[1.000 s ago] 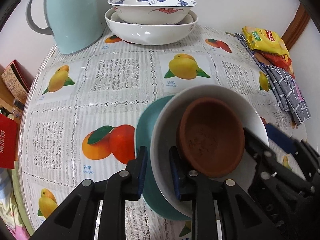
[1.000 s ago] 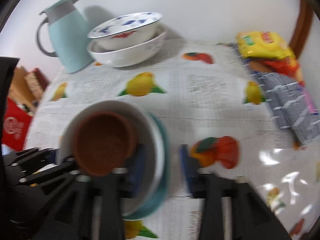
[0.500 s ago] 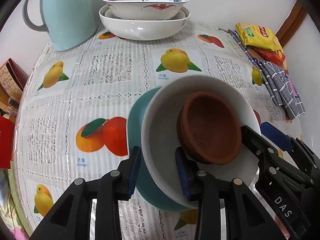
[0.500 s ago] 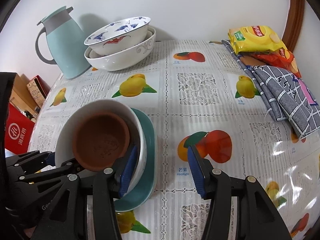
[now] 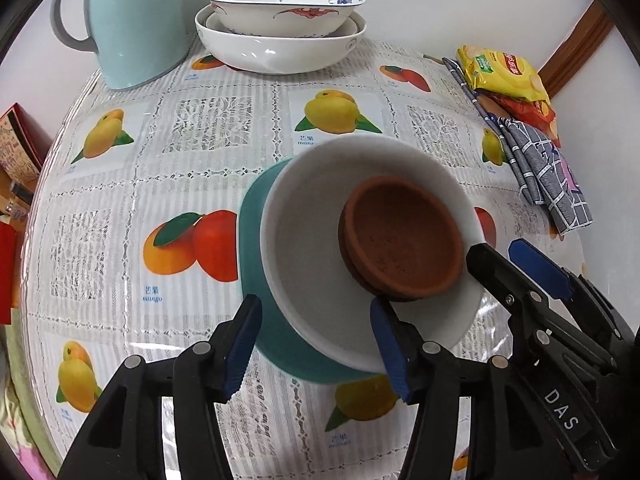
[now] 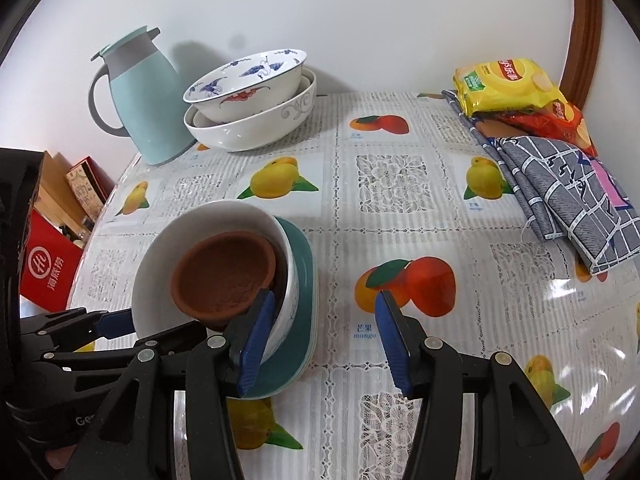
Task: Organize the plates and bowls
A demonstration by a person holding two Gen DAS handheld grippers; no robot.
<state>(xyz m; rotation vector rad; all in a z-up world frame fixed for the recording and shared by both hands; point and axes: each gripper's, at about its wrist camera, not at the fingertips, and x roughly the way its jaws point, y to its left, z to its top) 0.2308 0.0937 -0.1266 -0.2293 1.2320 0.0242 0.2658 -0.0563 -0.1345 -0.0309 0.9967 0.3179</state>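
A brown clay bowl [image 5: 402, 240] sits inside a white bowl [image 5: 308, 272], which rests on a teal plate [image 5: 250, 232] in the middle of the table. My left gripper [image 5: 316, 346] is open, its jaws either side of the stack's near-left rim. My right gripper [image 6: 324, 344] is open at the stack's right edge, one finger [image 6: 256, 332] against the white bowl [image 6: 160, 264]. The clay bowl [image 6: 224, 276] and teal plate [image 6: 304, 280] show in the right wrist view too. Two stacked white bowls [image 5: 280, 20], the top one blue-patterned, stand at the back.
A pale blue jug [image 5: 132, 20] stands back left beside the stacked bowls. Snack bags [image 5: 504, 72] and a checked cloth [image 5: 548, 160] lie at the right edge. Red boxes [image 6: 48, 264] sit off the table's left. A fruit-print tablecloth [image 6: 400, 184] covers the table.
Both grippers opened wider and drew back a little from the stack. The stack now rests on the table, further from the left camera.
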